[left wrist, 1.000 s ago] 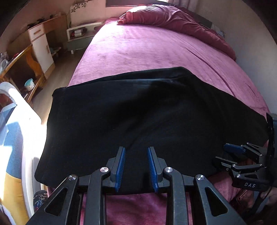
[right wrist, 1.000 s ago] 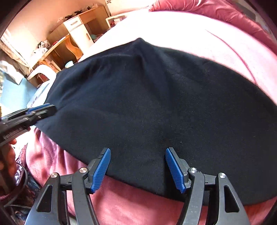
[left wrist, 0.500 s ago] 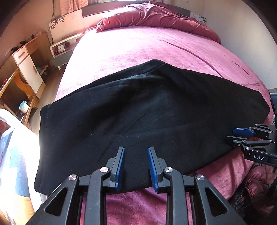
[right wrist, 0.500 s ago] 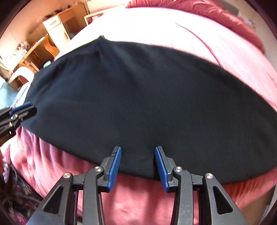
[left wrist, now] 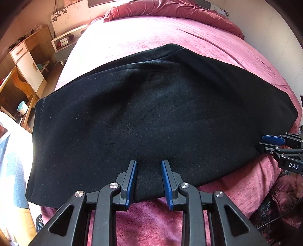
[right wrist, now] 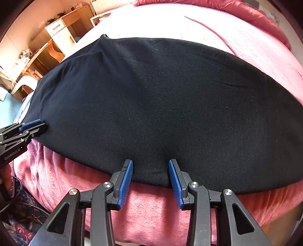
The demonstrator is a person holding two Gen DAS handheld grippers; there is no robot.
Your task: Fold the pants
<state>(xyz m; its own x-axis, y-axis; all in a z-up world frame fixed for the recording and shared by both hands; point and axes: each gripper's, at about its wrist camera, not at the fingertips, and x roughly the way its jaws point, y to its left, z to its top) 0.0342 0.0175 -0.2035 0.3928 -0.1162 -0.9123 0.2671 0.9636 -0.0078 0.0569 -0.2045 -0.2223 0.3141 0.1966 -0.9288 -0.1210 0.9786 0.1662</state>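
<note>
Pants lay crosswise, both grippers at the near hem

Left gripper [left wrist: 148, 181] sat at the near edge of the pants [left wrist: 155, 117], its jaws apart with a narrow gap, the blue pads straddling the fabric edge but not pinching it. Right gripper [right wrist: 150, 182] stood the same way further right along that edge, jaws parted a little wider, nothing held between them. Each gripper showed at the margin of the other's view, so the two were spread well apart along the near edge, one toward each end of the cloth.

From the grippers outward, the pants stretched away across the bed [left wrist: 170, 37] as one dark flat slab, already doubled leg on leg by the look of it. Its long axis ran left to right, across the line of both grippers, while the short axis ran near to far. The left end, with a stitched hem, hung near the bed's left side; the right end lay near the right gripper's side.

Neither arm was plainly nearer: both met the same edge. A judgement only: the next fold would likely need both to close on that near edge, or one end to be carried along the long axis toward the other. Beyond the cloth lay bare bedspread, then a heaped quilt [left wrist: 170, 9] at the far end.
</note>
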